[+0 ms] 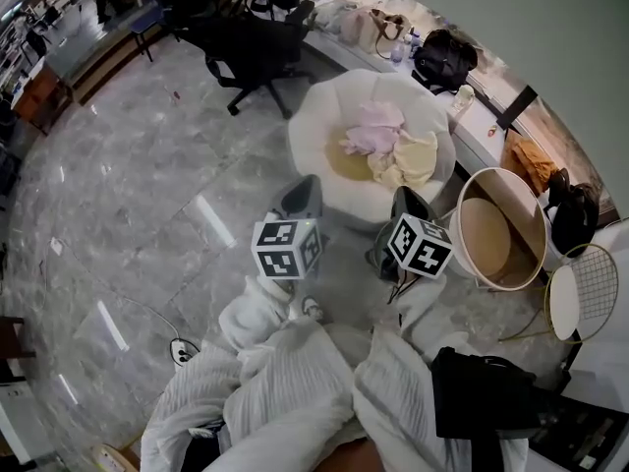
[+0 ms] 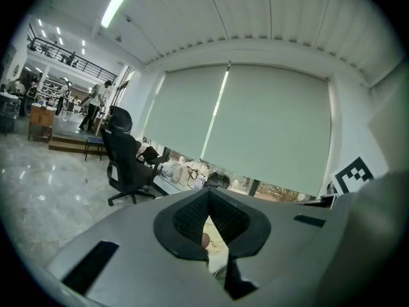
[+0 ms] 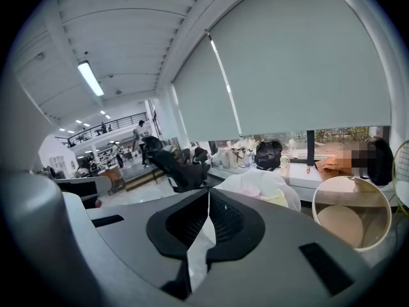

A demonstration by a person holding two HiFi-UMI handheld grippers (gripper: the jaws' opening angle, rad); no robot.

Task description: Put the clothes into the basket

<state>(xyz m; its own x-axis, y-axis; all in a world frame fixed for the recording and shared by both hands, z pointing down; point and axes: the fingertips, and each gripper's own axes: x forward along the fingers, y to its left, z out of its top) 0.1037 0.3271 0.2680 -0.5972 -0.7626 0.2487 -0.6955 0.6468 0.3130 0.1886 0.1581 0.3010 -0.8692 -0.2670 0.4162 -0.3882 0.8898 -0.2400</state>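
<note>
Pink clothes [image 1: 378, 126] and a pale yellow garment [image 1: 413, 160] lie piled on a white round beanbag seat [image 1: 324, 126]. To its right stands the round white-rimmed basket [image 1: 539, 214]; its tan inside holds nothing. My left gripper [image 1: 303, 187] hovers in front of the seat's near edge with its jaws shut and nothing between them. My right gripper [image 1: 408, 200] is beside it, also shut with nothing held, between seat and basket. In the right gripper view the clothes [image 3: 259, 190] and the basket [image 3: 319, 194] lie just past the gripper [image 3: 209, 197]. The left gripper [image 2: 208, 197] view shows little beyond its jaws.
A black office chair [image 1: 251, 47] stands behind the seat. A low counter along the window carries a black bag [image 1: 442, 59] and an orange item [image 1: 531, 160]. A wire-topped side table [image 1: 585, 288] stands at the right, a power strip [image 1: 182, 352] lies on the marble floor.
</note>
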